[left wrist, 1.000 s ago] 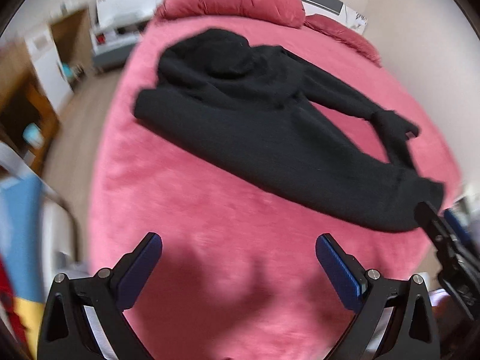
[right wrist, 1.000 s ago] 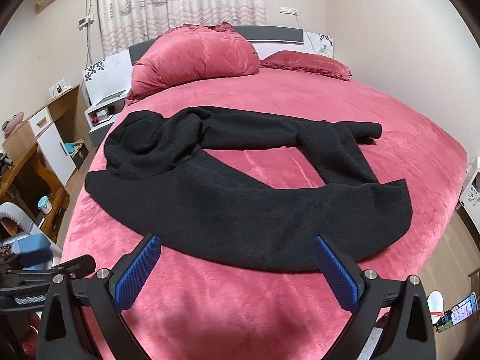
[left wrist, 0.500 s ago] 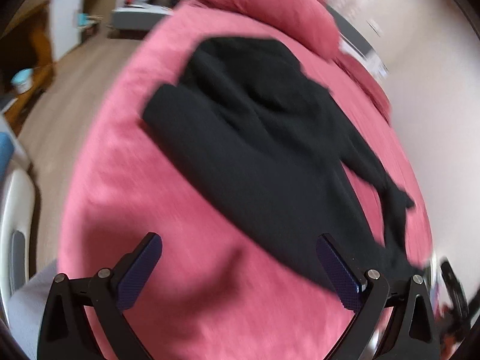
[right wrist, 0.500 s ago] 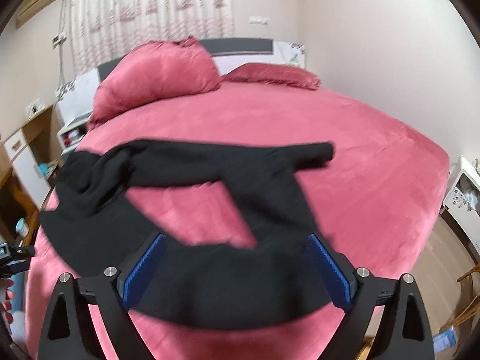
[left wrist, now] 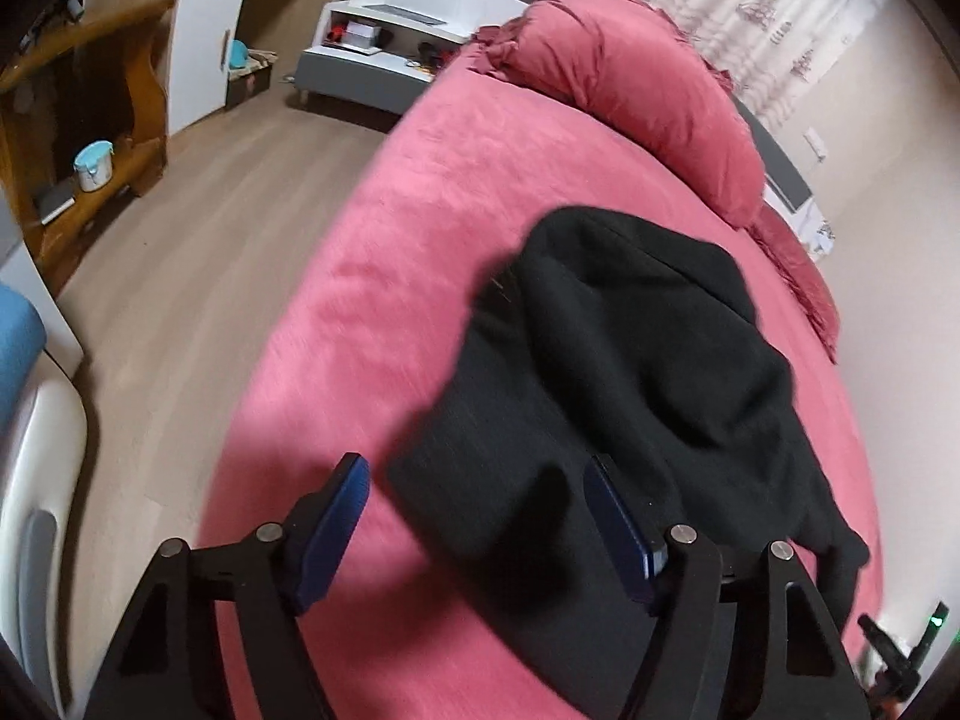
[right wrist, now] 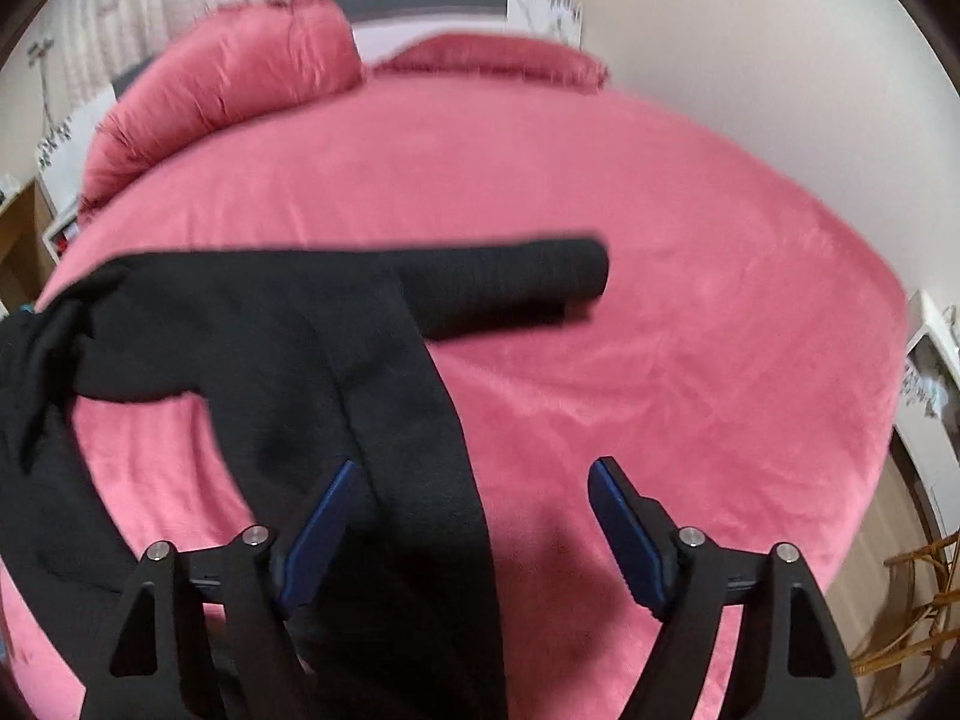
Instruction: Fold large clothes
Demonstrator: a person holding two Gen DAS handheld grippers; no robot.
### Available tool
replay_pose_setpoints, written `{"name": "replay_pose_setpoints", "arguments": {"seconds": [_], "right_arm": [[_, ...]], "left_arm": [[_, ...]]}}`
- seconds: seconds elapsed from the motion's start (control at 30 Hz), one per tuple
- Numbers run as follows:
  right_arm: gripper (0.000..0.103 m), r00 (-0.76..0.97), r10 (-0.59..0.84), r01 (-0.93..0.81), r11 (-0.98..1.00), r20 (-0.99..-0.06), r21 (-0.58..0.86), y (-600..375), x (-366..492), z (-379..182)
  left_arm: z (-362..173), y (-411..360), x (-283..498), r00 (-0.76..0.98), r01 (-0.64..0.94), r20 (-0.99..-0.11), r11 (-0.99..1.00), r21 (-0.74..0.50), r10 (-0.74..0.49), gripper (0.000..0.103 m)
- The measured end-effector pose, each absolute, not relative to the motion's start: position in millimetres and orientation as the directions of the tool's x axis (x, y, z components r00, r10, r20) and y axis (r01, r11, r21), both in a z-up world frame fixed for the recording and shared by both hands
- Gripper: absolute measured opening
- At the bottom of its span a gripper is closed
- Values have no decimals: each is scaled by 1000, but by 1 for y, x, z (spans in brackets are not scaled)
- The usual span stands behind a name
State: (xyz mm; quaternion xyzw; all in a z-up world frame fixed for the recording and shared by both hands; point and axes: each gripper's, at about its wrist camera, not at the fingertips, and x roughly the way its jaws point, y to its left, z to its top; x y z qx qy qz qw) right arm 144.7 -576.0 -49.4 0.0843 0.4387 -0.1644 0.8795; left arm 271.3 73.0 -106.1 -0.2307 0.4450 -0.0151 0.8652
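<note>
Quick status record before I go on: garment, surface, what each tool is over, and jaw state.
garment: black hooded sweater, spread flat, one sleeve stretched sideways
surface: pink bed cover
left tool: over a corner of the sweater, jaws open and have just been closing, cloth between them, not pinched
right tool: over the bottom band, jaws open and have just been closing, cloth between them, not pinched
fold: not started

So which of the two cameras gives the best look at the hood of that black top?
The left wrist view: the hood lies there in full, near the big pillow. The right wrist view shows only a dark bunched edge at its left border, mostly a sleeve.
</note>
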Motion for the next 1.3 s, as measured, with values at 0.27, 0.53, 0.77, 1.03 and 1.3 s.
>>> {"name": "replay_pose_setpoints", "arguments": {"seconds": [0.27, 0.53, 0.77, 1.03, 1.3], "right_arm": [[72, 471, -83, 307, 949, -878, 75, -580, 167, -97], [12, 489, -13, 311, 937, -872, 160, -575, 152, -93], [9, 576, -140, 474, 860, -805, 190, -645, 114, -38], [11, 580, -367, 747, 595, -727, 295, -740, 84, -12], [40, 543, -362, 712, 676, -758, 188, -689, 80, -42]], "left_arm": [[-128, 62, 298, 553, 53, -766, 931, -360, -328, 70], [-134, 50, 296, 490, 140, -807, 944, -299, -329, 40], [-56, 61, 260, 505, 191, -724, 879, -437, -470, 28], [3, 77, 284, 575, 89, -642, 819, -567, -507, 43], [-59, 76, 290, 627, 92, -667, 888, -451, -403, 80]]}}
